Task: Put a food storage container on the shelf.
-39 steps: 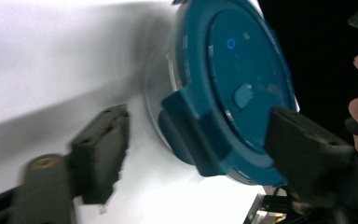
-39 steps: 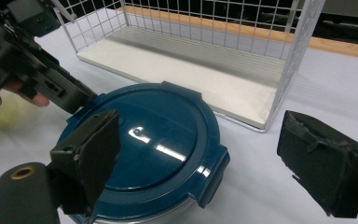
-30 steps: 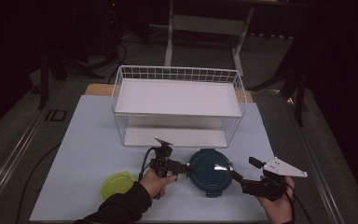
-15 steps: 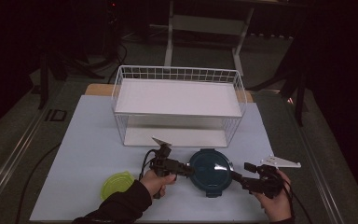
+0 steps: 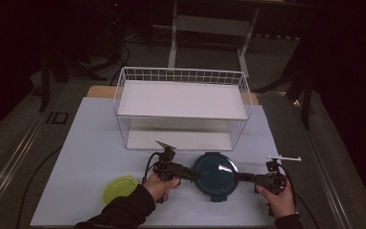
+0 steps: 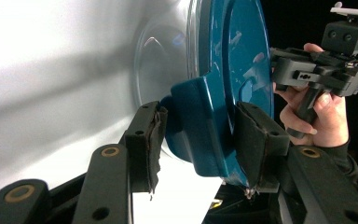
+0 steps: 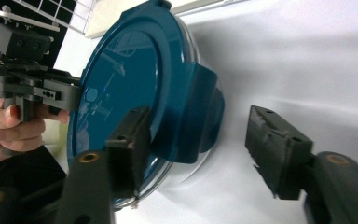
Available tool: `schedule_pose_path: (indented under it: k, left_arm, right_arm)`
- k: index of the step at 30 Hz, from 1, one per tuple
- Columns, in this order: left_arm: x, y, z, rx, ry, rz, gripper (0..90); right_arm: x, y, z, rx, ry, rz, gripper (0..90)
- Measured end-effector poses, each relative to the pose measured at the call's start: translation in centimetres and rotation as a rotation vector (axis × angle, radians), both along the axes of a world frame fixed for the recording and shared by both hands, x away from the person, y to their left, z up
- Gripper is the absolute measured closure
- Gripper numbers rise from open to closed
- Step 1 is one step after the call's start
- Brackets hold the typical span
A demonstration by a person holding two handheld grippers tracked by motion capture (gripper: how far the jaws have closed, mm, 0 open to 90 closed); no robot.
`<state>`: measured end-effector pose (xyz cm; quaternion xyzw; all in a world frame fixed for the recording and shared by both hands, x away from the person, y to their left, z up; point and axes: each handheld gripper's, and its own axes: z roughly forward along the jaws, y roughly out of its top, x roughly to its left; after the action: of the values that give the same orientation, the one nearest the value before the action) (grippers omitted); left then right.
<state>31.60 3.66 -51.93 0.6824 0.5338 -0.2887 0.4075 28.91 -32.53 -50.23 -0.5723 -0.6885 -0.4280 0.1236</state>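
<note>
High view: a round container with a teal lid [image 5: 215, 175] is seen at lower centre of the counter [image 5: 90, 143], flanked by the left tongs [image 5: 190, 175] and right tongs [image 5: 240, 177].

Left gripper view: the left clasp [image 6: 200, 130] is bracketed, both pads apparently pressed on it.

Right gripper view: the right clasp [image 7: 193, 116] sits between half-open jaws, lately closing, one pad clearly apart.
</note>
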Motion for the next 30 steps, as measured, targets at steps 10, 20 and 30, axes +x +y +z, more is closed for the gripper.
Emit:
schedule_pose_path:
  k: [10, 20, 30]
  left_arm:
    - [0.0, 0.0, 0.1, 0.008, 0.003, -0.010, 52.0]
    - [0.2, 0.1, 0.0, 0.001, 0.033, -0.016, 52.0]
    - [-0.1, 0.1, -0.1, -0.017, 0.057, -0.004, 52.2]
  right_arm:
    - [0.4, 0.5, -0.2, 0.045, 0.073, 0.010, 49.1]
    - [1.1, 0.1, -0.9, 0.130, 0.191, 0.005, 50.3]
    - [1.1, 0.1, -0.7, 0.122, 0.222, 0.006, 51.6]
